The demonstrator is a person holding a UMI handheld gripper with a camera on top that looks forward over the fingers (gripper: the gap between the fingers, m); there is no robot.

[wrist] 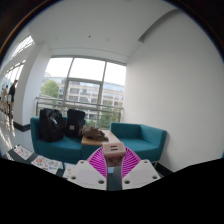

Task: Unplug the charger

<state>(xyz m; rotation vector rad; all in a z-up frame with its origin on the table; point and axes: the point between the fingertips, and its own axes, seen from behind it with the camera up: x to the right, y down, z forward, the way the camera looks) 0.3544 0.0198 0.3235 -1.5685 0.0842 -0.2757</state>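
Observation:
My gripper (112, 157) points across a room, held up in the air. Its two pink pads close in from both sides on a small white charger block (113, 150) held between the fingertips. The block's facing side shows two short dark marks, like prongs or slots. No socket or cable is visible; the parts below the fingers are hidden.
A teal sofa (60, 146) stands under a large window (85, 90), with a dark backpack (52, 125) on it. A low wooden table (104, 137) carrying a brown object lies beyond the fingers. A white wall (175, 90) is on the right. Printed papers (45, 162) lie low on the left.

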